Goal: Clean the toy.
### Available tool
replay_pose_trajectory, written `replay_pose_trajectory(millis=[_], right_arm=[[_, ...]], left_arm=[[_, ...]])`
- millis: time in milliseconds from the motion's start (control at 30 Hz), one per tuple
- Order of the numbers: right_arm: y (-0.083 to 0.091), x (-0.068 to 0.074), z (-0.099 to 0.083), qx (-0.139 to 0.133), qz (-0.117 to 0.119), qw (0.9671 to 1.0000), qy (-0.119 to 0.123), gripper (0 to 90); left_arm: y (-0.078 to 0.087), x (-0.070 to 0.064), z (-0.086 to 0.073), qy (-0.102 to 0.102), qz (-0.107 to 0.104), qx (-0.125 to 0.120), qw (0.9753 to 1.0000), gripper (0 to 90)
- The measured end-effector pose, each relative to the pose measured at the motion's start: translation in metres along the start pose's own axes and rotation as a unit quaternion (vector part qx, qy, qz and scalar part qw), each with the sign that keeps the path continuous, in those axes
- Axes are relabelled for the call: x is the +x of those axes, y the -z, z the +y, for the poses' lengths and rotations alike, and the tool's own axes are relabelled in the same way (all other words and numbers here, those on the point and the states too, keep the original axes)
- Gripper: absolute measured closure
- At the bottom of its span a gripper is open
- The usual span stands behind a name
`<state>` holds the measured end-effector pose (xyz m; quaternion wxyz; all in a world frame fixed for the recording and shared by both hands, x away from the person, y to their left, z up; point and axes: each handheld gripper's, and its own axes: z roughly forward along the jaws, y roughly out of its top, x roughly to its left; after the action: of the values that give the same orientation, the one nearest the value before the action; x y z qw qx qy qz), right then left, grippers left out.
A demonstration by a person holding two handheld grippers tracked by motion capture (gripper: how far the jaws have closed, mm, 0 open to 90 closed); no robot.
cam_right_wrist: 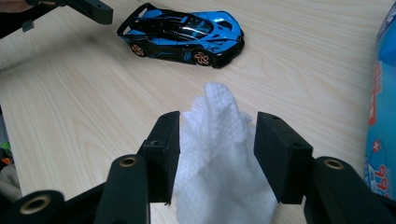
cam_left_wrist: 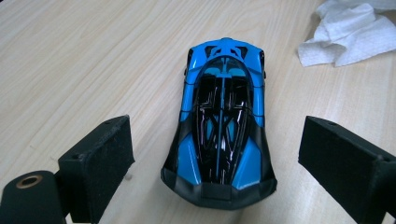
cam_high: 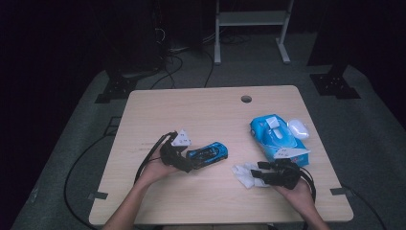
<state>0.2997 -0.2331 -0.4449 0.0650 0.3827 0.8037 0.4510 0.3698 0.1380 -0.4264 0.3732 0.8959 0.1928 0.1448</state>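
Note:
A blue and black toy car (cam_high: 208, 153) stands on the wooden table (cam_high: 201, 110). My left gripper (cam_high: 187, 162) is at its left end. In the left gripper view the car (cam_left_wrist: 223, 121) lies lengthwise between the wide-open jaws of that gripper (cam_left_wrist: 219, 135), and neither pad touches it. My right gripper (cam_high: 261, 174) is low at the right, with a crumpled white wipe (cam_high: 245, 173) at its tips. In the right gripper view the wipe (cam_right_wrist: 215, 140) is bunched up between the pads of that gripper (cam_right_wrist: 217, 135), which press it from both sides. The car (cam_right_wrist: 184, 32) sits beyond it.
A blue pack of wipes (cam_high: 276, 136) lies at the right of the table, and its edge (cam_right_wrist: 383, 112) is close beside my right gripper. A small white object (cam_high: 298, 128) rests behind the pack. A round hole (cam_high: 246, 98) is near the table's far edge.

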Motion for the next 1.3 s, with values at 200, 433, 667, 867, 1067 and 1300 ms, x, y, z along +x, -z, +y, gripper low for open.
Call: replay_pose_trajectory(millis=[200,433,667,867,1067,1300], right_arm=[[0.005,0.0,-0.002,-0.003,0.0,1.0,-0.002,48.2],[0.012,-0.001,-0.004,-0.009,-0.001,0.9999,-0.006,45.8],[0.017,-0.004,-0.009,-0.015,-0.002,0.9998,-0.013,44.8],[0.023,-0.008,-0.014,-0.018,-0.007,0.9996,-0.022,44.1],[0.027,-0.009,-0.017,-0.018,-0.009,0.9996,-0.021,43.6],[0.033,-0.011,-0.018,-0.02,-0.014,0.9994,-0.023,42.9]], left_arm=[[0.008,-0.004,-0.004,0.001,-0.001,-0.009,1.0,9.6],[0.015,-0.008,-0.011,0.003,-0.002,-0.01,0.9999,9.5],[0.024,-0.01,-0.021,0.01,0.003,-0.011,0.9999,9.1],[0.033,-0.012,-0.03,0.015,0.006,-0.015,0.9997,9.1],[0.039,-0.014,-0.038,0.022,0.01,-0.018,0.9995,8.9],[0.047,-0.016,-0.047,0.029,0.013,-0.021,0.9993,8.8]])
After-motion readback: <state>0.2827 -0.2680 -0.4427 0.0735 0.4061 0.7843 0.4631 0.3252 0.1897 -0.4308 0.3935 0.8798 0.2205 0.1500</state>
